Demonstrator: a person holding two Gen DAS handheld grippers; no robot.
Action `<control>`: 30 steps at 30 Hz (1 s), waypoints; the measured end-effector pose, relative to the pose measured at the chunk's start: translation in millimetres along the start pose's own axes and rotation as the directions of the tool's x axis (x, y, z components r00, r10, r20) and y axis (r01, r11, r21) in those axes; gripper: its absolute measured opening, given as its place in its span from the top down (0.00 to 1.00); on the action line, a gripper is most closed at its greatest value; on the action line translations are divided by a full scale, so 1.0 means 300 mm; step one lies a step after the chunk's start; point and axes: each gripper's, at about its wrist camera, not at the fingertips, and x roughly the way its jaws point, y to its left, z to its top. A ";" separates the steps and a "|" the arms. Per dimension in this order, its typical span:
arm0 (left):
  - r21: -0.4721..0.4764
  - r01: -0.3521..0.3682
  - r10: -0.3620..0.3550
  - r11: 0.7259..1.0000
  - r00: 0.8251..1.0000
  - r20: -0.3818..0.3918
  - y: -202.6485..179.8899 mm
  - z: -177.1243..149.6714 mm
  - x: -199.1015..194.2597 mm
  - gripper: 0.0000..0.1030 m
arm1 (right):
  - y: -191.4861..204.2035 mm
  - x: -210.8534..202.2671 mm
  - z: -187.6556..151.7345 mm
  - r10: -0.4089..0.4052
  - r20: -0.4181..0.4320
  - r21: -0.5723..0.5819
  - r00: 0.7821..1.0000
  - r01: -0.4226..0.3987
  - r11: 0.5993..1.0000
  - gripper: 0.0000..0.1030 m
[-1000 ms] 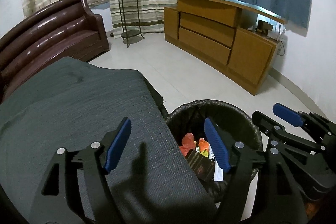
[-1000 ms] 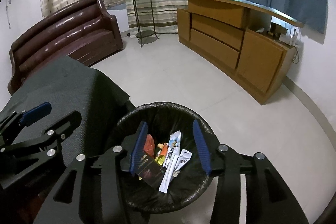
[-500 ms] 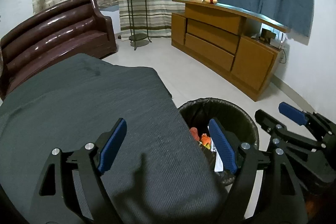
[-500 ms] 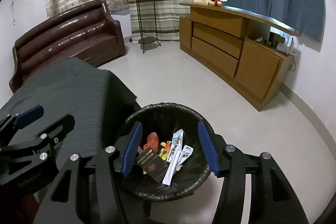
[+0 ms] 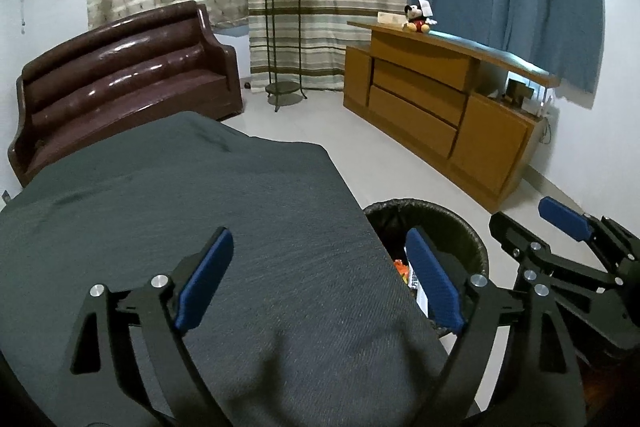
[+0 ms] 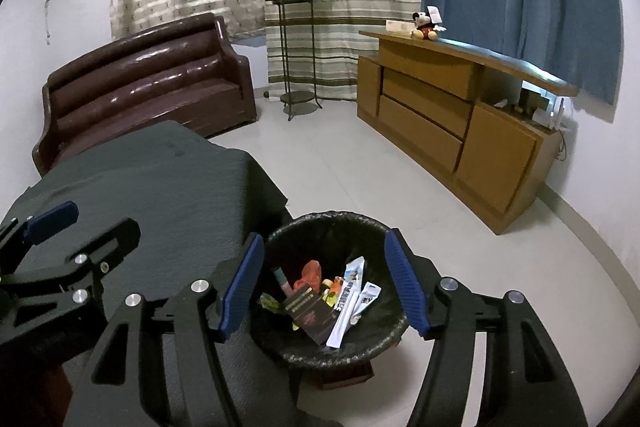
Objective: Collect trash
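- Light, crinkly, slippery trash [image 6: 344,297]: white sachets, orange wrapper, dark flat carton, heaped in round black-lined waste bin [image 6: 280,243] beside dark grey cloth-covered table [image 5: 200,195]
- Best pinched by a flat edge
- Left gripper [image 5: 320,283] opening wide, empty
- Right gripper [image 6: 324,287] opening, empty, above bin

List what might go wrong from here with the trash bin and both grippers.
1. The trash bin stands right against the draped table; a low swing could knock it over and spill the wrappers.
2. The left gripper and right gripper are close together with jaws opening, nothing between them, so they might collide.
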 end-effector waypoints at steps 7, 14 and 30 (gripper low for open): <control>-0.003 0.004 -0.004 1.000 1.000 0.022 0.005 0.002 -0.047 0.17 | 0.003 -0.043 0.004 -0.001 0.028 -0.002 1.000 0.001 1.000 0.40; -0.001 0.006 -0.006 1.000 1.000 0.025 0.007 0.006 -0.056 0.17 | 0.015 -0.050 -0.004 -0.001 0.037 -0.002 0.999 0.001 1.000 0.40; -0.001 0.007 -0.007 1.000 1.000 0.027 0.010 0.002 -0.057 0.17 | 0.012 -0.049 -0.003 0.000 0.037 0.000 0.999 0.000 1.000 0.40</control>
